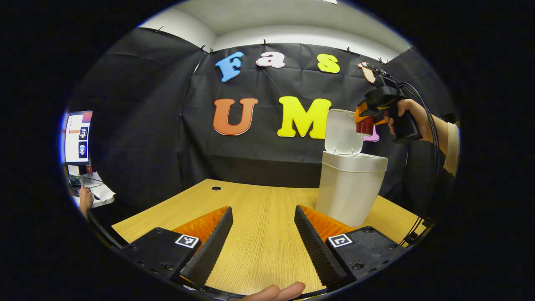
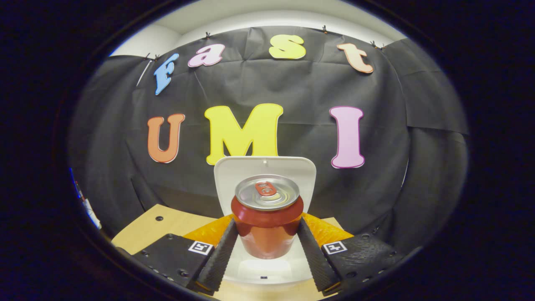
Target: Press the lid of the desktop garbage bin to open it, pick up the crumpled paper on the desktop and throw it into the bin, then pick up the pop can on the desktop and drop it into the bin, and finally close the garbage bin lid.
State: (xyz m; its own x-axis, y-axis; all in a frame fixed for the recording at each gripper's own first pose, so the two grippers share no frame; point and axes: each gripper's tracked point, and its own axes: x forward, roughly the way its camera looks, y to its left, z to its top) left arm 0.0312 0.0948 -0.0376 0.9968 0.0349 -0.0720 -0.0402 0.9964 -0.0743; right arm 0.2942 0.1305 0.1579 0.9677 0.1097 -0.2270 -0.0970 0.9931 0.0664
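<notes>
Right gripper view: jaws pinching the pop can (image 2: 267, 221) over the open bin (image 2: 263, 267).
Released off-centre toward 12 o'clock, it could strike the lid (image 2: 234, 175); left gripper (image 1: 262, 240) jaws spread.

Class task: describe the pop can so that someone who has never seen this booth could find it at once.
Find the white garbage bin on the wooden desk, lid raised. Above its opening, the right tongs grip the pop can: red body, silver top, red pull tab.

The right gripper (image 2: 267, 246), clamped with both fingers (image 2: 219, 255) on the pop can (image 2: 267, 221), is being held high at the far right by a hand (image 1: 411, 119), while the left gripper (image 1: 262, 246) is being kept low, jaws spread apart.
</notes>
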